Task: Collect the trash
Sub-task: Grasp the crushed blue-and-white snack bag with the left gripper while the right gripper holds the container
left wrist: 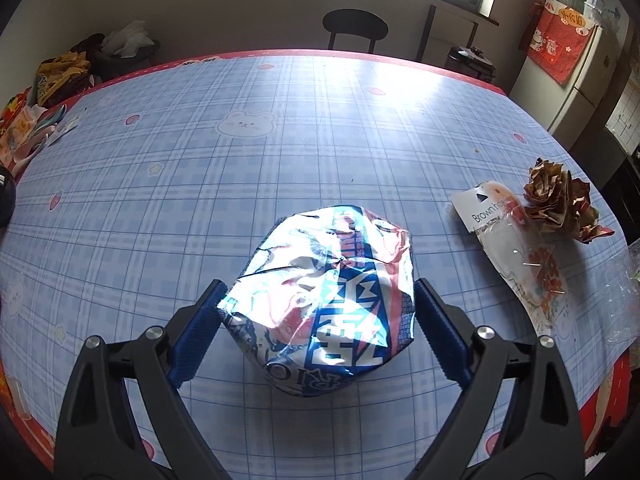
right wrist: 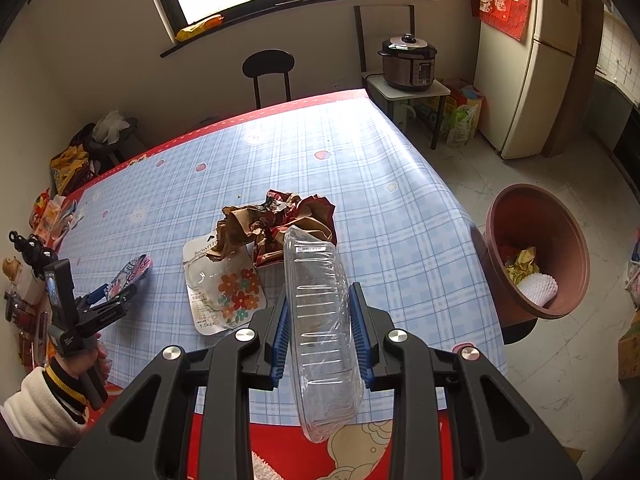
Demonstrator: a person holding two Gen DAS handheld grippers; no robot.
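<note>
Two claws at work, one piece of trash each.
My left claw (left wrist: 316,312) is spread around the crinkled blue-and-pink foil snack wrapper (left wrist: 324,300) lying on the checked blue surface (left wrist: 240,184); next it must squeeze. My right claw (right wrist: 320,332) pinches a clear plastic tray (right wrist: 320,320), bound, I judge, for the brown bin (right wrist: 536,252).

right gripper (right wrist: 320,334) clamps clear plastic tray (right wrist: 322,332) above table (right wrist: 400,208).
</note>
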